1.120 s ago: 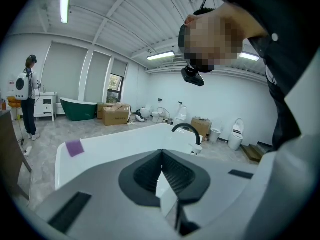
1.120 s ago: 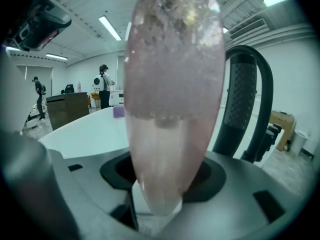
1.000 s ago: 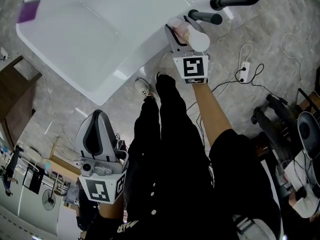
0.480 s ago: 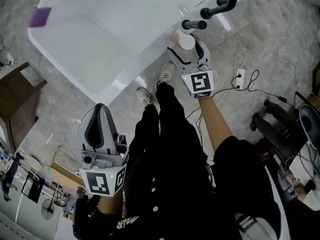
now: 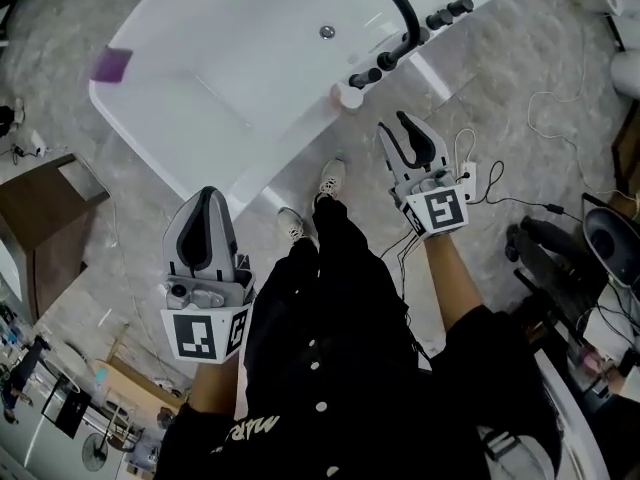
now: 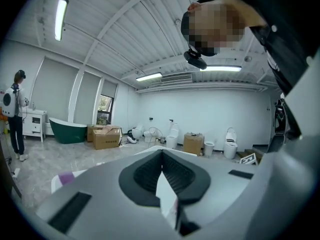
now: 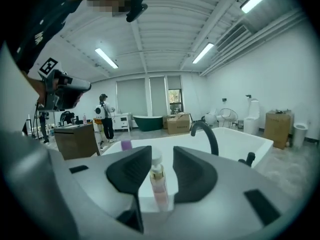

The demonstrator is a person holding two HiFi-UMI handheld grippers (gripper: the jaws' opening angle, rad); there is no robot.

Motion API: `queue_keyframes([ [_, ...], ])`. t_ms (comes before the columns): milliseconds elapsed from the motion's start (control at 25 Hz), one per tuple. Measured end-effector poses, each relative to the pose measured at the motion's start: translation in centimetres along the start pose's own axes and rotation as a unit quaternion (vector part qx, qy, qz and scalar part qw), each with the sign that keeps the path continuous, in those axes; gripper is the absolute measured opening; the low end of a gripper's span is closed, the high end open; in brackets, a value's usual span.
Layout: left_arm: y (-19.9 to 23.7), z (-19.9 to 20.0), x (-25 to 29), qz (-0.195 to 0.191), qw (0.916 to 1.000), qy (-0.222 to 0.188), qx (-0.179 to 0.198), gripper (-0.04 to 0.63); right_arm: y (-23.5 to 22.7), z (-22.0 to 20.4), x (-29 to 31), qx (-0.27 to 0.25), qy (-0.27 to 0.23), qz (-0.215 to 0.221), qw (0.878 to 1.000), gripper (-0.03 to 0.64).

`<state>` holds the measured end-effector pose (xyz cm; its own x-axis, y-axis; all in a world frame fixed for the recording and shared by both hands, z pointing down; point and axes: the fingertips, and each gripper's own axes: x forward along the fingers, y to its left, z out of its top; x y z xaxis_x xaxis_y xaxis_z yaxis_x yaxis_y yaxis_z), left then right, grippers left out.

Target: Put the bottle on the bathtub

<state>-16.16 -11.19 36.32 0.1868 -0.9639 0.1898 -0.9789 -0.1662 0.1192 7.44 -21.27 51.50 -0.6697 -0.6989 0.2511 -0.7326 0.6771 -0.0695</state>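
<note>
The bottle [image 5: 349,95], pale pink with a white cap, stands upright on the rim of the white bathtub [image 5: 250,58], beside the black faucet [image 5: 392,8]. My right gripper [image 5: 395,125] hangs open over the floor a short way back from the rim, holding nothing. In the right gripper view the bottle [image 7: 157,181] shows through the gap between the open jaws of the right gripper [image 7: 161,156], well beyond them on the tub edge. My left gripper [image 5: 205,198] is by the person's leg, away from the tub, its jaws meeting at the tips [image 6: 161,154] with nothing in them.
A purple item [image 5: 111,65] lies on the tub's far rim. A power strip with cables [image 5: 470,173] lies on the floor to the right, near black equipment [image 5: 560,238]. A wooden cabinet [image 5: 40,198] stands at left. The person's shoes [image 5: 330,178] are near the tub's side.
My right gripper opened, let go of the bottle and drew back from the tub. The bottle now stands alone on the rim. The left gripper stayed by the leg.
</note>
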Motion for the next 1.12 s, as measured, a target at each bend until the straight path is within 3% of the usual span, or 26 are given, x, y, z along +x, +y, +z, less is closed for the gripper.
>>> queue_keyframes([
  [160,-0.3,1.4,-0.5,-0.012,0.9999,-0.009,0.001,0.009,0.0,4.8,-2.6,-0.001,-0.036,-0.031,0.999,0.029],
  [240,-0.4,2.1,-0.6,-0.017,0.9998,-0.014,0.002,0.009,-0.1,6.8,-3.8,0.006,-0.054,-0.046,0.997,0.006],
  [680,-0.2,6.8,-2.7,-0.042,0.9972,-0.060,0.014,0.009,1.1,16.5,-9.7,0.004,-0.097,-0.081,0.992,0.005],
  [920,-0.1,8.7,-4.0,-0.062,0.9955,-0.071,0.014,0.009,3.6,20.1,-11.7,-0.031,-0.096,-0.075,0.992,0.005],
  [1120,0.3,9.9,-5.2,-0.059,0.9944,-0.087,0.012,0.010,3.4,22.6,-14.2,-0.022,-0.123,-0.102,0.987,0.005],
])
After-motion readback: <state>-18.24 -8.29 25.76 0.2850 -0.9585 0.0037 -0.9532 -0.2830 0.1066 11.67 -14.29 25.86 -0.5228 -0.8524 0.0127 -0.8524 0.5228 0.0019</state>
